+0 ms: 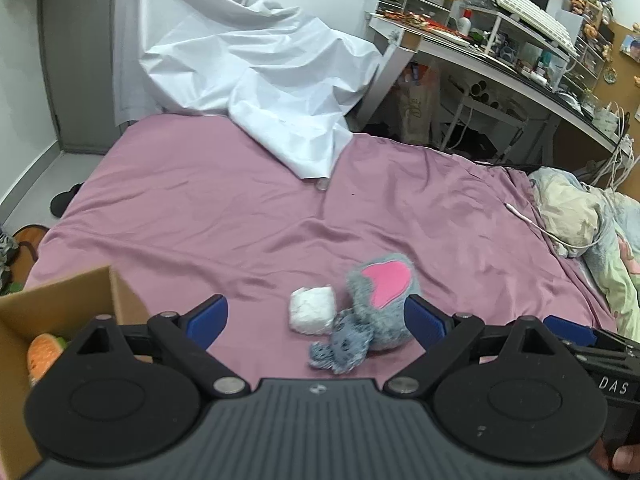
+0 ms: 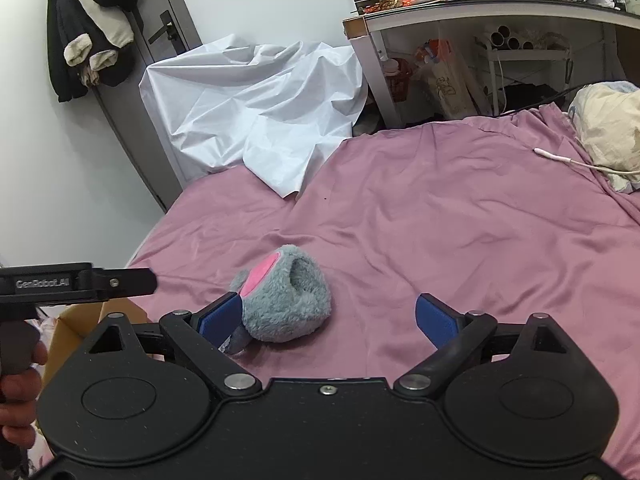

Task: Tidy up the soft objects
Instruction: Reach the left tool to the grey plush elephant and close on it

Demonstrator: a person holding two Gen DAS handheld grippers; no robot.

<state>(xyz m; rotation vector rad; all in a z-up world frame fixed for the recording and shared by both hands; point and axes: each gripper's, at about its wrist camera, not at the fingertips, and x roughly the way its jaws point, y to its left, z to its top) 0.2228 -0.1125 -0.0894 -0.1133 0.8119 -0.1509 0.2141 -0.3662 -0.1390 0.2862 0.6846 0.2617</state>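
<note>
A grey plush toy with a pink ear point(image 1: 380, 300) lies on the pink bed sheet point(image 1: 224, 216), and a small white soft bundle point(image 1: 313, 310) rests against its left side. My left gripper point(image 1: 316, 318) is open, low over the sheet, with both objects between its blue pads. In the right wrist view the plush toy point(image 2: 286, 300) lies just right of the left pad point(image 2: 220, 316). My right gripper point(image 2: 330, 316) is open and empty. The white bundle is hidden there.
An open cardboard box point(image 1: 60, 300) with an orange-slice plush point(image 1: 42, 354) stands at the bed's left front. A crumpled white sheet point(image 1: 256, 68) drapes over the far edge. A duvet point(image 1: 580, 216) and white cable point(image 2: 560, 160) lie right. A cluttered desk point(image 1: 500, 60) stands behind.
</note>
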